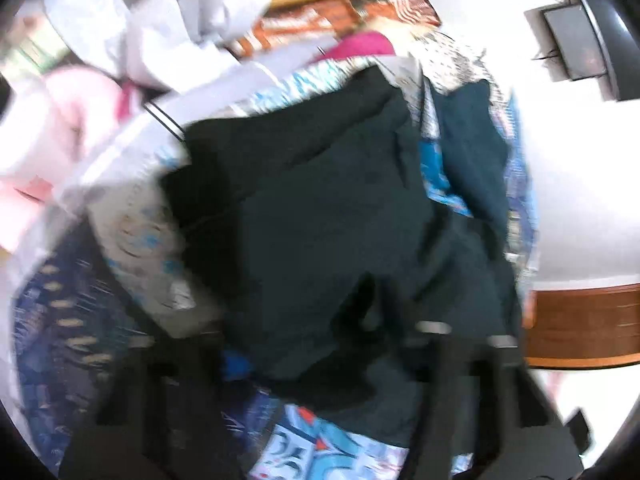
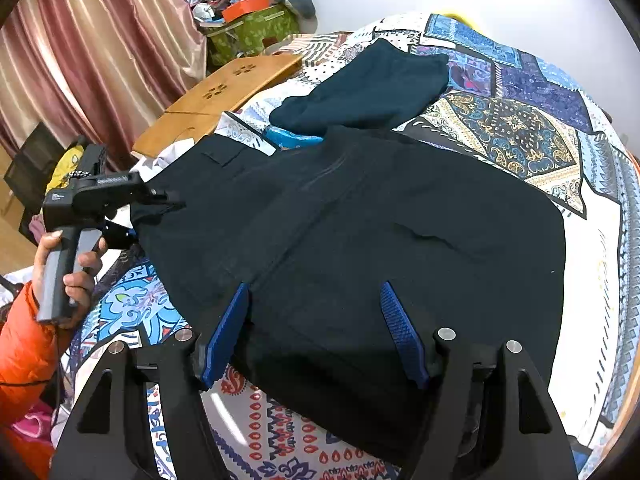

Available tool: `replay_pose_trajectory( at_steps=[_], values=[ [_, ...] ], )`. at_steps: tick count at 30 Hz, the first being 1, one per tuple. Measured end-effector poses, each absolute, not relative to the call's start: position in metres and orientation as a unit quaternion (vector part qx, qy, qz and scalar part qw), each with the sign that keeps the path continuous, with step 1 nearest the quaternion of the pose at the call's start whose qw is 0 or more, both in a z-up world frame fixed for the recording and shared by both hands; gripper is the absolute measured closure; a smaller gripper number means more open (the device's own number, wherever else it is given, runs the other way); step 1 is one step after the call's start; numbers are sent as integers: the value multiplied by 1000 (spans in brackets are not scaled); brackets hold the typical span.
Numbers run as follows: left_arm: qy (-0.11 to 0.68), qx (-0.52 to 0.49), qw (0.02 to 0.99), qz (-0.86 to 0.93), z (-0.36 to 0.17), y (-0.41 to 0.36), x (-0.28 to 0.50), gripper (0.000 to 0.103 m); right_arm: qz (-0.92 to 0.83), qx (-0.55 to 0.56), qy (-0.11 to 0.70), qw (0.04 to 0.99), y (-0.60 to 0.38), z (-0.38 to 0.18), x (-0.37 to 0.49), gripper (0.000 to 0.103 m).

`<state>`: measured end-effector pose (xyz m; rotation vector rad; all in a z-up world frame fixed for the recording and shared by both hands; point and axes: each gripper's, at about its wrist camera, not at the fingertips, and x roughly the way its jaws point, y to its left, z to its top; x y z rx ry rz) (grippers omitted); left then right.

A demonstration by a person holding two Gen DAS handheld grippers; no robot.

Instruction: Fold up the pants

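Dark navy pants (image 2: 360, 232) lie spread on a patterned bedspread (image 2: 520, 132). My right gripper (image 2: 316, 332) is open, its blue pads (image 2: 224, 336) straddling the pants' near edge. My left gripper (image 2: 168, 200) shows in the right wrist view at the pants' left edge, its fingers pinched on a fold of the fabric. The left wrist view is blurred: the pants (image 1: 320, 208) fill its middle and the left gripper (image 1: 320, 364) fingers are dark smears at the bottom.
A second dark teal garment (image 2: 368, 92) lies folded beyond the pants. A wooden lap table (image 2: 224, 96) sits at the bed's far left, with curtains (image 2: 100, 60) and a cluttered green box (image 2: 252, 32) behind. A white wall is on the right.
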<state>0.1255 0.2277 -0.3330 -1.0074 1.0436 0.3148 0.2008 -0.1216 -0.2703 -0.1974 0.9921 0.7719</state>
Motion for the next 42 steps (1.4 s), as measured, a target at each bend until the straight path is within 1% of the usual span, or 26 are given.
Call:
replay_pose_trajectory(
  at_steps=[1,3,6,8,11,15,19,21,24,27,32,37,39,40,42],
  values=[
    [473,-453,742,143,-331,228,125,74,361,-91,463,804,-122,-270,201,38],
    [469,-444,750,145,-327,226,123,83,361,-88,463,805,-122,-270,201,38],
    [459,-420,768,153,-315,223,124,88,360,-83,463,805,-125,-268,202,38],
    [448,-394,787,155,-300,218,125,89,358,-75,464,807,-130,-267,202,38],
    [423,-355,819,159,-265,209,131,90,342,-60,467,814,-142,-260,201,38],
    [381,-296,863,148,-208,187,146,91,314,-2,458,832,-189,-250,199,38],
    [346,-236,900,123,-160,154,163,91,258,17,449,855,-236,-246,197,38],
    [320,-201,921,99,-129,128,167,91,238,22,450,860,-252,-249,196,38],
    [294,-158,941,61,-98,89,177,91,212,18,462,861,-268,-259,197,38],
    [292,-138,946,8,-81,49,190,91,216,30,477,851,-273,-272,196,38],
    [314,-100,940,-83,-80,-21,212,91,226,45,467,854,-276,-267,188,38],
    [399,-84,896,-177,-131,-74,232,90,227,65,452,860,-292,-260,174,38],
    [458,-71,860,-214,-164,-95,237,90,226,73,451,860,-298,-260,170,38],
    [487,-57,842,-225,-183,-107,239,89,224,73,452,861,-300,-260,170,38],
    [513,-25,826,-233,-204,-124,236,87,220,71,454,861,-304,-261,166,38]
  ],
)
